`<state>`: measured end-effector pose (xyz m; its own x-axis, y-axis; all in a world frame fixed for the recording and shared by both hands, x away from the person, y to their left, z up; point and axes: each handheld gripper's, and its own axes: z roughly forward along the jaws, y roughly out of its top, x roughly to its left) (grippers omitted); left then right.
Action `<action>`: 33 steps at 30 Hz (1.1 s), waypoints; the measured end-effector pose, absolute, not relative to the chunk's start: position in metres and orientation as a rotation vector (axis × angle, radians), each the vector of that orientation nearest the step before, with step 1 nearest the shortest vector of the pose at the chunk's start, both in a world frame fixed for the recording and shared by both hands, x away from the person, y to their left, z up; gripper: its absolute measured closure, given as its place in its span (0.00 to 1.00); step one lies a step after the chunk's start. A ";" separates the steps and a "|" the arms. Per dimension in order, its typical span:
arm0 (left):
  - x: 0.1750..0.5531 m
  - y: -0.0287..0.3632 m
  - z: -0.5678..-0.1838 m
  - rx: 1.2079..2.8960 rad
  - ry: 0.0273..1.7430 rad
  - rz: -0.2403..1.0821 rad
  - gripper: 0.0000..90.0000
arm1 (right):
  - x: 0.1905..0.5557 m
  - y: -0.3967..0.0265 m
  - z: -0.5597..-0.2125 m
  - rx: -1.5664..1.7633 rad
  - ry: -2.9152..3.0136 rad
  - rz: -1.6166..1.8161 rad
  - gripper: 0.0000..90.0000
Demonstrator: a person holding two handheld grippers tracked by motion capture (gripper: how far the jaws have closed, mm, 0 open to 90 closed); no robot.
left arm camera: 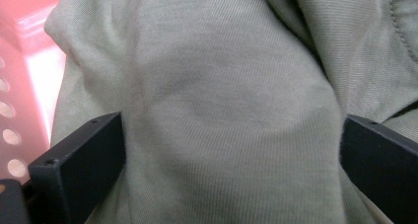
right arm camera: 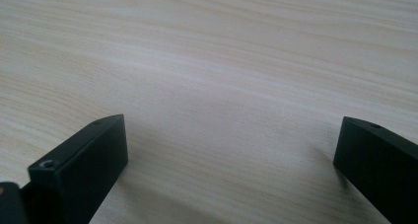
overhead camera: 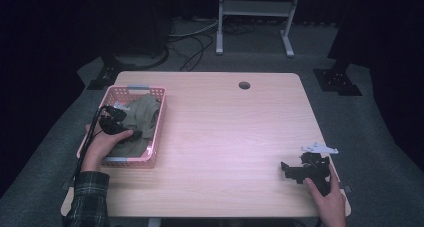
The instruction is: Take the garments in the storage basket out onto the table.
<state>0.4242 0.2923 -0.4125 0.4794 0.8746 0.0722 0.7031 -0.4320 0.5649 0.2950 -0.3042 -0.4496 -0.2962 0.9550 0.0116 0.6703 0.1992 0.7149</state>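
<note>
the left gripper [overhead camera: 114, 121] sits inside the pink perforated plastic basket [overhead camera: 159, 118] at the left side of the pale wooden counter [overhead camera: 230, 137], held by the person's left hand [overhead camera: 102, 144]. in the left gripper view its black fingers [left arm camera: 79, 169] stand wide apart with a fold of the olive-green knit cloth [left arm camera: 222, 115] bulging between them; the cloth touches the inner faces of both fingers, though whether they press on it i cannot tell. the cloth lies crumpled in the basket, filling most of it, with a bit of pink wall at the left of that view.

the right gripper [overhead camera: 300, 169] rests low at the near right corner of the counter, held by the right hand [overhead camera: 327, 199]. its fingers [right arm camera: 84, 160] are spread wide with bare wood grain between them, gripping nothing.

the counter has a round cable hole [overhead camera: 244, 85] near its far edge. grey carpet [overhead camera: 380, 137] surrounds it, and a white metal stand [overhead camera: 255, 17] with loose cables rises in the dark beyond.
</note>
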 end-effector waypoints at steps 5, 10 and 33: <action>0.424 0.291 -0.413 2.270 1.316 0.497 0.00 | 0.295 -0.304 -0.450 1.512 2.042 0.869 0.00; 0.425 0.289 -0.414 2.286 1.324 0.492 0.00 | 0.295 -0.304 -0.450 1.512 2.042 0.870 0.00; 0.419 0.293 -0.412 2.270 1.288 0.431 0.23 | 0.295 -0.304 -0.450 1.511 2.043 0.869 0.00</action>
